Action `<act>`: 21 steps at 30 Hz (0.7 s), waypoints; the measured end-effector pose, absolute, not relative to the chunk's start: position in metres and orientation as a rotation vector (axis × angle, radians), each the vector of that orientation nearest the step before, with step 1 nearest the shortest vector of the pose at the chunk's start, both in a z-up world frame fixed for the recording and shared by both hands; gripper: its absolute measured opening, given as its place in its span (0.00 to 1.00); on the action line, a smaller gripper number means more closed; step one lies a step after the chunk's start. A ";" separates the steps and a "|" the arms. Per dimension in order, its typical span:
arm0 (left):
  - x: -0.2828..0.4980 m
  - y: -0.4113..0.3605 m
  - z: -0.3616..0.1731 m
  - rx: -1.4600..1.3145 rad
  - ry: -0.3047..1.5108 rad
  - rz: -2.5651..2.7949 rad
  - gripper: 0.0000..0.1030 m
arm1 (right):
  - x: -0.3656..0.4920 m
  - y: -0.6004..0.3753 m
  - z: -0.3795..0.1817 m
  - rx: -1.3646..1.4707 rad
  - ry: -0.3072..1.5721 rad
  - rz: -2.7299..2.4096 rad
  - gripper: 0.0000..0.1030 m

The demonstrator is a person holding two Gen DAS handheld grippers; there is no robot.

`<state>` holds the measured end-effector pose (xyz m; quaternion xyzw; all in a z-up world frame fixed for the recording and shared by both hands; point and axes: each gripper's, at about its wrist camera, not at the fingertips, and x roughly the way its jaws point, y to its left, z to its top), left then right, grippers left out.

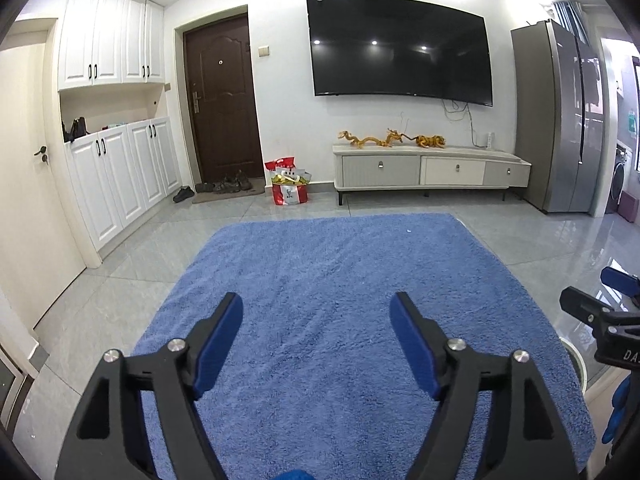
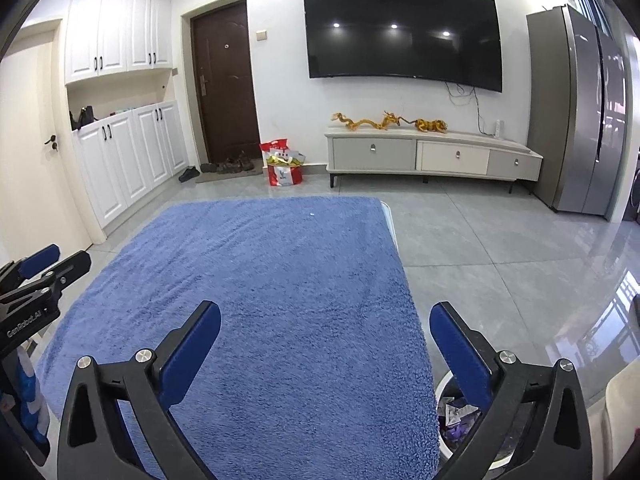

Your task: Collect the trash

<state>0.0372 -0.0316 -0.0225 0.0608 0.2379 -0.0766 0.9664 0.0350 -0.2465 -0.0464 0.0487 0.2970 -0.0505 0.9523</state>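
Looks like the collecting part is pretty much done here, or at least there's a pause between pieces. The blue cloth (image 1: 344, 320) covering the table is bare except for one tiny white speck (image 2: 311, 213) near the far edge, and I honestly can't tell if that's a crumb, lint or nothing. The trash itself sits in the white bin (image 2: 442, 390) on the floor just beside the right edge of the table: you can see crumpled wrappers (image 2: 456, 414) inside it, partly hidden behind the right gripper's finger. Both grippers are empty. The left gripper (image 1: 316, 320) has its jaws apart with only cloth between them, and the right gripper (image 2: 325, 330) is spread really wide, one finger over the cloth and the other out over the bin, nothing pinched. Both point forward and a bit downward across the table toward the TV wall, side by side, and each one shows at the edge of the other's view. My guess for the next move: if that speck counts as trash, one gripper has to reach all the way to the far side and close down a lot, since it's a very small thing on fluffy fabric, which makes for a fiddly pinch. Otherwise there's a red bag (image 1: 290, 192) of stuff on the floor by the door, but I can't say whether that's part of the job.
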 end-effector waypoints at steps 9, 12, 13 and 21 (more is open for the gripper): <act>0.044 -0.026 -0.032 0.102 0.507 -0.160 0.78 | 0.038 -0.247 -0.054 0.091 0.621 -0.137 1.00; 0.046 -0.024 -0.035 0.099 0.516 -0.160 0.78 | 0.041 -0.244 -0.056 0.086 0.626 -0.137 1.00; 0.046 -0.024 -0.035 0.100 0.517 -0.159 0.78 | 0.042 -0.243 -0.056 0.084 0.627 -0.137 1.00; 0.050 -0.021 -0.040 0.087 0.529 -0.164 0.78 | 0.045 -0.237 -0.058 0.061 0.631 -0.136 1.00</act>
